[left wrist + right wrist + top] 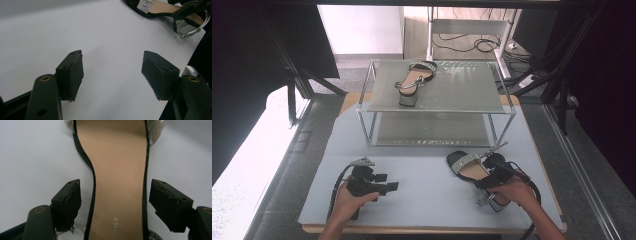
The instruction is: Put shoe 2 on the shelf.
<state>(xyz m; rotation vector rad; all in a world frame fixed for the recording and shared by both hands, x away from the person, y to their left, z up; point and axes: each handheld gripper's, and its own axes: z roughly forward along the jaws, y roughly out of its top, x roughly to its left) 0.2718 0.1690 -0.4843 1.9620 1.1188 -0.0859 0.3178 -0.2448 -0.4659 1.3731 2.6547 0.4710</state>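
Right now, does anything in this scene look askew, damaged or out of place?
Nothing looks damaged or spilled. One sandal lies on the rack's top shelf; its mate lies on the table mat, between the open jaws of the right gripper. The left gripper is open over bare mat.

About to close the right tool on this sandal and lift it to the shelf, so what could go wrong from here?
The right tool stands open astride the sandal at its narrow waist, pads clear of both edges; the smooth sole could slip or twist as they close. Its loose ankle strap may dangle and snag on the shelf frame. The other sandal already lies on the top shelf, so a careless placement could knock it.
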